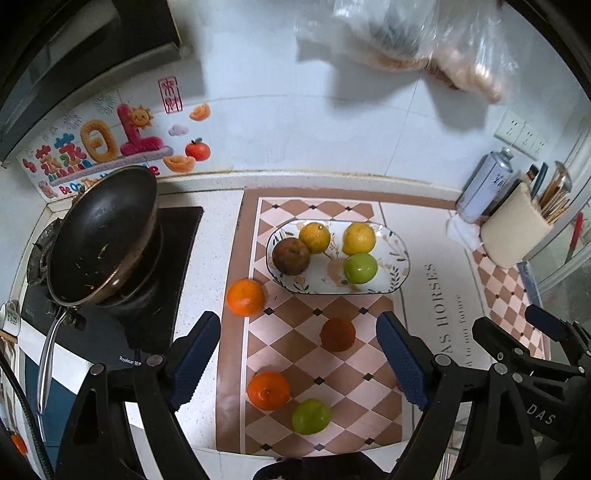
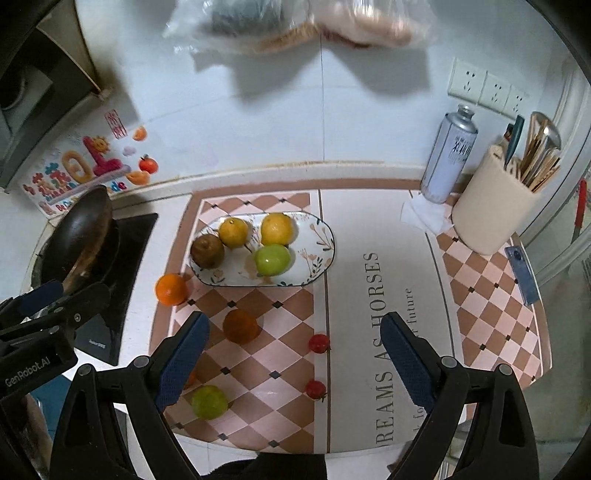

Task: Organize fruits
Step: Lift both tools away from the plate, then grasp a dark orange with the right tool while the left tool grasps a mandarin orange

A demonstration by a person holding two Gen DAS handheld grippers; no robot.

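Here both claws, left claw [image 1: 299, 354] and right claw [image 2: 293, 354], hover released above the mat [image 2: 351, 295].

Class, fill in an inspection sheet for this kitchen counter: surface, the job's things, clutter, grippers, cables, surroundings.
Surface: white counter with a checkered mat bearing printed lettering.
Job's things: oval plate holding two yellow fruits, one brown fruit and one green fruit. Loose on the mat: three oranges, the farthest at the mat's left edge, a green fruit, and two small red fruits.
Clutter: pan on the stove, spray can, utensil holder, tissue under the can.
Grippers: left gripper and right gripper both open, empty, above the mat.
Cables: nothing seen.
Surroundings: tiled wall with stickers, wall sockets, plastic bags hanging above.
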